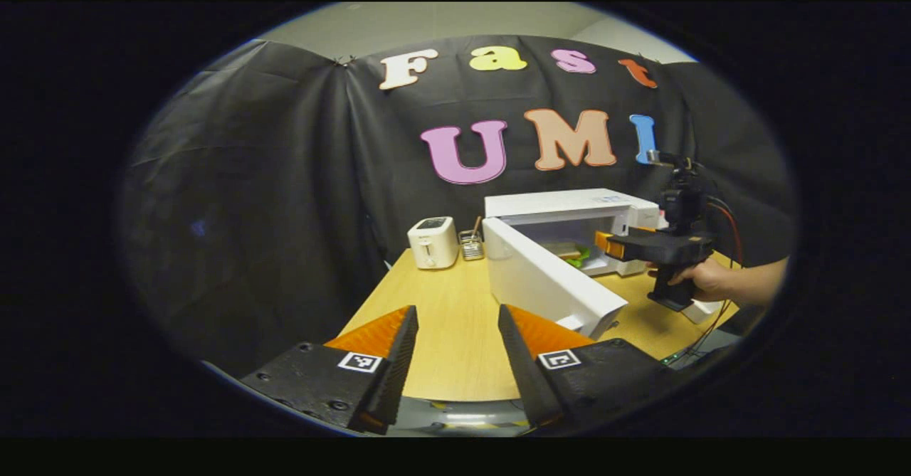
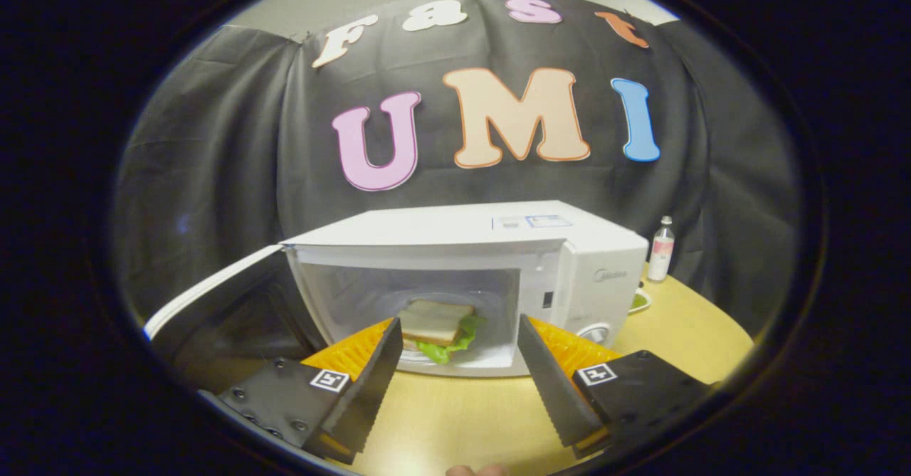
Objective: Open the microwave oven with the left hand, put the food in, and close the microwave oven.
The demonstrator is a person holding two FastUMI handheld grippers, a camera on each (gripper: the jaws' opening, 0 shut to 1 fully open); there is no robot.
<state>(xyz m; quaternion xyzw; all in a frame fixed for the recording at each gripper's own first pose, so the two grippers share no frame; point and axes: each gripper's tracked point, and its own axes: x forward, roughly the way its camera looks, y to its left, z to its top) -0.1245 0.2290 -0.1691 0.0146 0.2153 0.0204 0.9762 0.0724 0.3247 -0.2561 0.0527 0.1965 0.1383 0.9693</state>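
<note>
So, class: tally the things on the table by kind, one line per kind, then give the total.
Microwave oven: 1
Sandwich, inside it: 1
Toaster: 1
Utensil holder: 1
Bottle: 1
Total: 5

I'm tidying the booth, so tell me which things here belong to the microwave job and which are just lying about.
Job:
microwave
its open door
sandwich inside
left gripper, open
right gripper, open

Lying about:
toaster
small rack beside it
bottle
</note>
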